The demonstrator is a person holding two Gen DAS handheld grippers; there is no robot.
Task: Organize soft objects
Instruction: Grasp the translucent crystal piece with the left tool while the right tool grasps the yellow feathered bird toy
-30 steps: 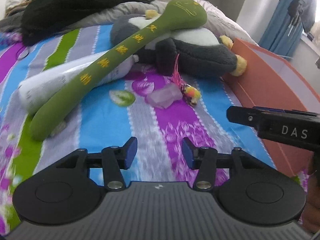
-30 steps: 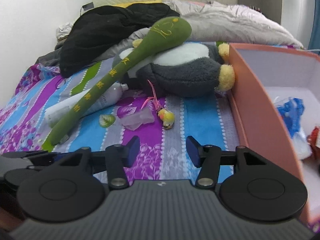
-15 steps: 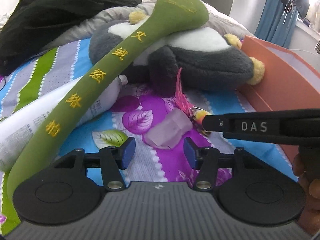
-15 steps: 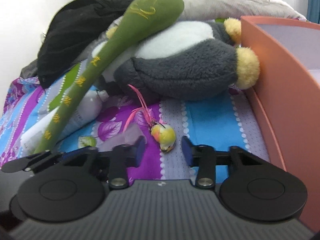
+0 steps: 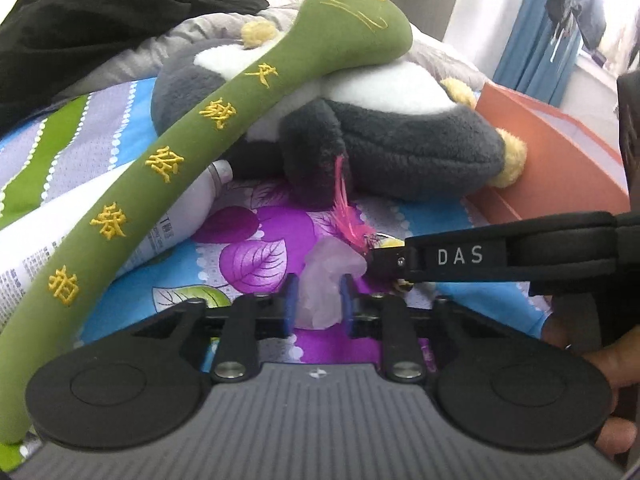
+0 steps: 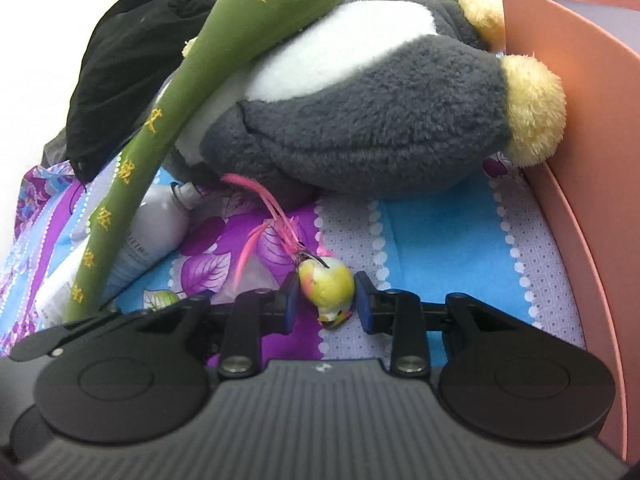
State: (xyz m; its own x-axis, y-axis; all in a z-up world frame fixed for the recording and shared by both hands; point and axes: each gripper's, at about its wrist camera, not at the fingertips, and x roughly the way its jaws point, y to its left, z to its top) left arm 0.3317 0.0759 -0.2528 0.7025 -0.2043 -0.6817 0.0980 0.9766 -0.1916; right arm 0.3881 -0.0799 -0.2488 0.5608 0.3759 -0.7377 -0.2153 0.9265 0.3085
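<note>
Left wrist: translucent, lumpy pink blob [image 5: 320, 288].

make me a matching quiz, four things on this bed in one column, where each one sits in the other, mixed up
Things:
1. long green plush stick with yellow embroidery
2. pale pink translucent squishy lump
3. small yellow ball toy with pink feathers
4. grey and white plush penguin

Places:
A. between the left gripper fingers
B. against the orange box
C. leaning across the penguin
D. between the right gripper fingers

Pairs: 1-C, 2-A, 3-D, 4-B
</note>
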